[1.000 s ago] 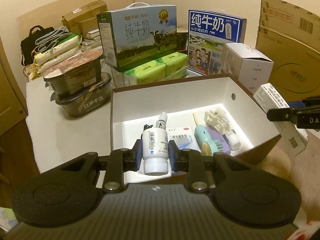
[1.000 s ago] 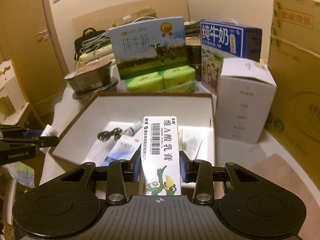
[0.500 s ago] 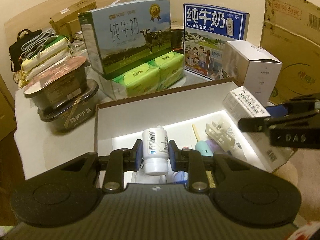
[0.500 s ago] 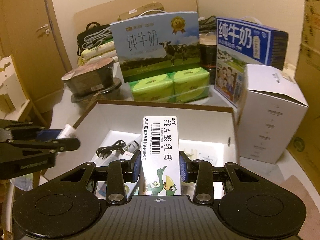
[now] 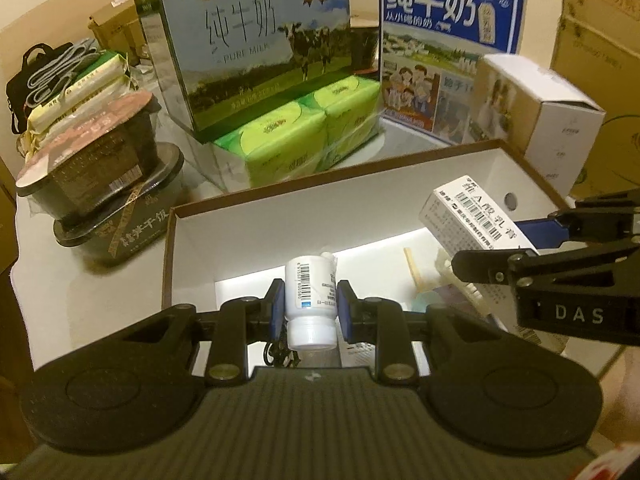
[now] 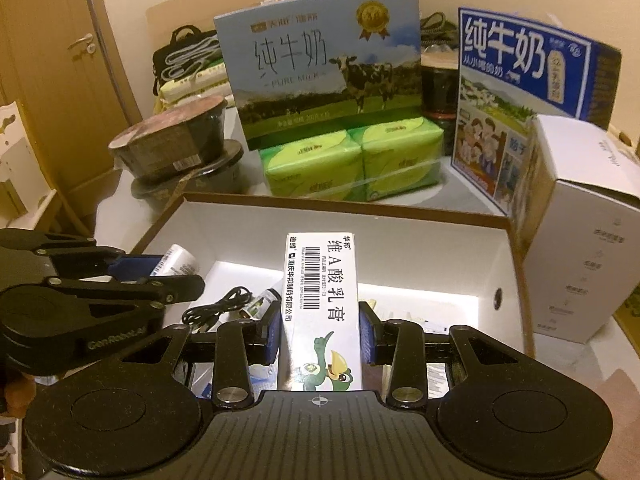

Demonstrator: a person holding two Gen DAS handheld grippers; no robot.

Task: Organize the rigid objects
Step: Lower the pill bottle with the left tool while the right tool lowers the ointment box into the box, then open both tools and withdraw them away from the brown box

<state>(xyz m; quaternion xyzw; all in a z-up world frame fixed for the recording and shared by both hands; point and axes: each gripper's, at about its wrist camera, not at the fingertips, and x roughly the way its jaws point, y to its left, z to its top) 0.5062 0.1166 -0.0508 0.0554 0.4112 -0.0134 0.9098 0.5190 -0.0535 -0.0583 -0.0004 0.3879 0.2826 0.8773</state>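
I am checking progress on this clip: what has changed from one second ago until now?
Both grippers moved forward over the open white box. The left gripper carried the white bottle in past the near wall; the right gripper brought the ointment carton in from the right side. Nothing was released: both stay shut on their loads, and the items inside the box and the milk cartons behind have not moved.

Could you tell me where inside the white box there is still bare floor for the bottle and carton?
Bare floor lies along the back wall of the white box, left of center. The black cable crowds the near left; the fan and small items fill the right.
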